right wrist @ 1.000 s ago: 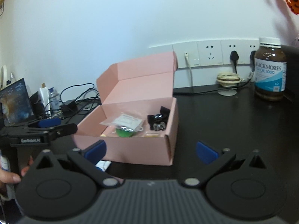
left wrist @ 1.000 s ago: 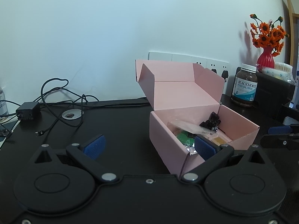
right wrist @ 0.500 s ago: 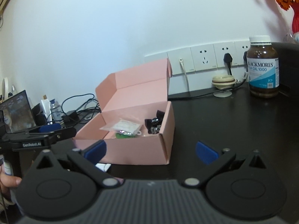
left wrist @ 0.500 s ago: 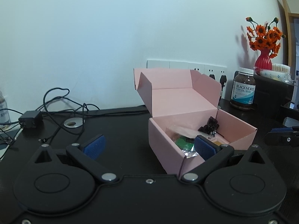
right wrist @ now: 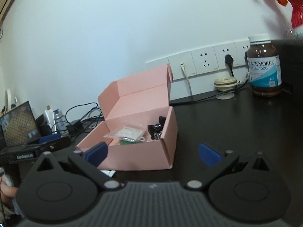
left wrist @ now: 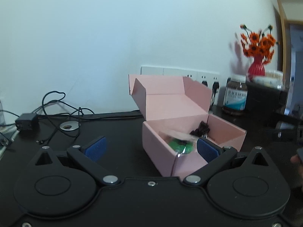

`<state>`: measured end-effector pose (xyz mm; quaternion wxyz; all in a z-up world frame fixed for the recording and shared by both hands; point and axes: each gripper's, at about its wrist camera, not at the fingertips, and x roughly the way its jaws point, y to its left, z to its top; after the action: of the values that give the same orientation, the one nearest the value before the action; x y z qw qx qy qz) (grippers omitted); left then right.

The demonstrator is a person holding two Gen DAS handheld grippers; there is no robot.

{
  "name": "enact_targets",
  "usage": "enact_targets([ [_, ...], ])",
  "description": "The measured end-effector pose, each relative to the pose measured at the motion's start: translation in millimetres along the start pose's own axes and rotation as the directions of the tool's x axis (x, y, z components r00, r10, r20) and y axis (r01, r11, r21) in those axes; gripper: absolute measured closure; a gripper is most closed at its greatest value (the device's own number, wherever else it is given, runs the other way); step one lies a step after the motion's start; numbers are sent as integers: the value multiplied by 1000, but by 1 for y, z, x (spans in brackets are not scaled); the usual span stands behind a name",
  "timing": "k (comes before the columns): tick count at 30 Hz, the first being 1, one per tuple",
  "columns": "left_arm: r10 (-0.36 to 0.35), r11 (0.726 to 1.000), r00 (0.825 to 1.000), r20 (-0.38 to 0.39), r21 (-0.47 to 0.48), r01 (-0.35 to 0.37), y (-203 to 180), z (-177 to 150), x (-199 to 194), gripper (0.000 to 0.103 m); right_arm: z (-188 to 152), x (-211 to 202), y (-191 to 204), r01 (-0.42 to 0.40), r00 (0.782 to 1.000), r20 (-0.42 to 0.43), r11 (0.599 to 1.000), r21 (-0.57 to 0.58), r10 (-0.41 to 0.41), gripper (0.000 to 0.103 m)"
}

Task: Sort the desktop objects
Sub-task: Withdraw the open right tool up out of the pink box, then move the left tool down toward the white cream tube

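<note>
The left gripper (left wrist: 150,147) is standing wide open, its two blue pads far apart and holding nothing. The right gripper (right wrist: 152,154) is also spread wide and is carrying nothing between its pads. Neither tool is touching the pink box (left wrist: 191,134), which is sitting on the black desk (left wrist: 117,132) with its lid standing up at the back. In the left wrist view the box is lying in front of the right pad and partly behind it; in the right wrist view it is lying just ahead of the left pad.

Inside the box a clear plastic bag (right wrist: 126,133) is resting over a green object (left wrist: 179,145), and a small black object (right wrist: 156,129) is lying beside them near the wall of the box.

The right wrist view is showing the left gripper from the side, a brown supplement bottle (right wrist: 264,66) near the wall sockets (right wrist: 204,62), and a screen (right wrist: 18,123). The left wrist view alone is showing whole the red vase with orange flowers (left wrist: 256,56), and also a black adapter with tangled cables (left wrist: 26,123).
</note>
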<state>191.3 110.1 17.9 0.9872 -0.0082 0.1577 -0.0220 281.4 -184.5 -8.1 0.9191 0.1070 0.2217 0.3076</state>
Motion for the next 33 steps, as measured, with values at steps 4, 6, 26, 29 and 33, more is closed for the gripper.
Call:
enact_targets([
  [4,13,997,995,-95,82,-5,-13,4,-3,0,0,-1,-1,-7,1000,7,1000,7,6,1],
  [6,20,993,991,-133,117,-5,-21,3,-8,0,0,-2,-1,-10,1000,11,1000,10,9,1],
  [26,50,973,966,-254,-205,-104,-60,-4,-1,0,0,-2,-23,-106,994,14,984,146,105,1],
  [29,64,955,949,-310,-258,-148,-58,-7,18,0,-1,-5,-26,-112,994,28,980,166,109,1],
  [33,63,945,936,-346,-280,-167,-61,-7,35,0,-2,-5,-26,-119,993,33,979,166,115,1],
])
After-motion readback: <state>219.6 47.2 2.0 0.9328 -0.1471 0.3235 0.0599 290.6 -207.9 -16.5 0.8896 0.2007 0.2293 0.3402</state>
